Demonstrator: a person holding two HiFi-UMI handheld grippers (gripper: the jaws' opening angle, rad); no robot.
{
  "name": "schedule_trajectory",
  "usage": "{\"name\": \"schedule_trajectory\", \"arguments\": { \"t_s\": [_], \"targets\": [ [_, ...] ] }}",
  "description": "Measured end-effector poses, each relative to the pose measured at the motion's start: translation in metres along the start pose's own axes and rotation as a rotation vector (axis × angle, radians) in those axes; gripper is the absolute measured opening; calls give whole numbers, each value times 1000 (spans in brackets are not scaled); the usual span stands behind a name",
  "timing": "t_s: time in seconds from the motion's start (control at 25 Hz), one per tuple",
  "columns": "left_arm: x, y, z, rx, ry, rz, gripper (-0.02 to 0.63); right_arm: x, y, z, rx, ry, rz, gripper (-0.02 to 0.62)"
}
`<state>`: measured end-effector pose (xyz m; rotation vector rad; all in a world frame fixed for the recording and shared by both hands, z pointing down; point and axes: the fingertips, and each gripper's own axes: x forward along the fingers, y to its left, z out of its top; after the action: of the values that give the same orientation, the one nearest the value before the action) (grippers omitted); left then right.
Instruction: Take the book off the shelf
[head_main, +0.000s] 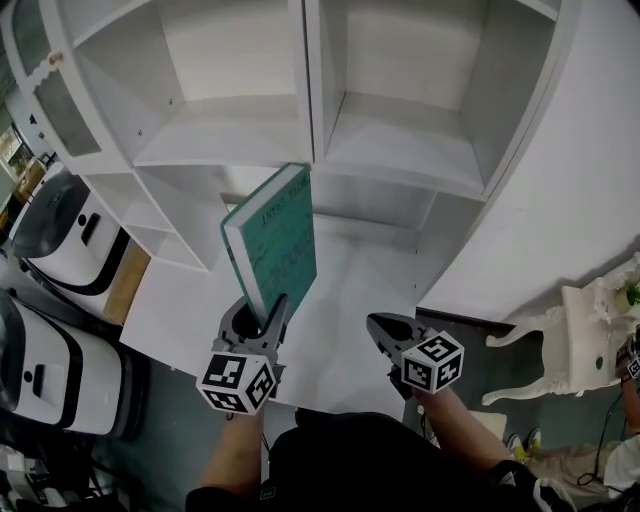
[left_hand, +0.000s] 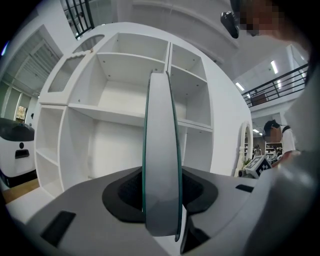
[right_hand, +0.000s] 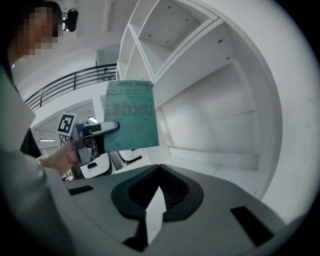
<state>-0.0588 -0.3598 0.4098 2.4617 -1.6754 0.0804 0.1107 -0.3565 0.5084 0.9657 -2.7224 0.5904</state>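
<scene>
A green book (head_main: 272, 240) stands upright, spine toward me, above the white ledge (head_main: 360, 290) in front of the white shelf unit (head_main: 310, 150). My left gripper (head_main: 262, 318) is shut on its lower edge. In the left gripper view the book's page edge (left_hand: 161, 150) rises straight out from between the pads of that gripper (left_hand: 161, 200). The right gripper view shows the book's cover (right_hand: 131, 116) held out to the left by the left gripper (right_hand: 92, 131). To the right of the book, my right gripper (head_main: 380, 328) is shut and holds nothing; its jaws (right_hand: 155, 200) meet on a thin slit.
The shelf compartments in view hold nothing. A cabinet door (head_main: 50, 90) hangs open at the upper left. White rounded machines (head_main: 60, 240) stand on the floor at the left. A white ornate piece of furniture (head_main: 570, 340) stands at the right, beyond the curved shelf side.
</scene>
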Motion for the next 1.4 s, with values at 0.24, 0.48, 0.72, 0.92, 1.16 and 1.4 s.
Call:
{"name": "schedule_trajectory", "arguments": {
  "t_s": [0.24, 0.48, 0.72, 0.92, 1.16, 1.4],
  "targets": [
    [-3, 6, -32, -38, 62, 10, 165, 0, -3, -5, 6, 18, -14, 14],
    [3, 8, -74, -76, 161, 11, 165, 1, -1, -13, 16, 34, -19, 14],
    [10, -3, -113, -135, 258, -26, 165, 2, 0, -25, 34, 52, -29, 15],
    [13, -17, -140, -138, 319, -54, 166, 0, -2, -32, 54, 45, -40, 14],
    [21, -24, -151, -131, 355, -49, 166, -9, -6, -30, 58, 17, -62, 14],
    [34, -21, -137, -33, 363, -8, 166, -24, -16, -22, 51, -34, -109, 14]
  ]
}}
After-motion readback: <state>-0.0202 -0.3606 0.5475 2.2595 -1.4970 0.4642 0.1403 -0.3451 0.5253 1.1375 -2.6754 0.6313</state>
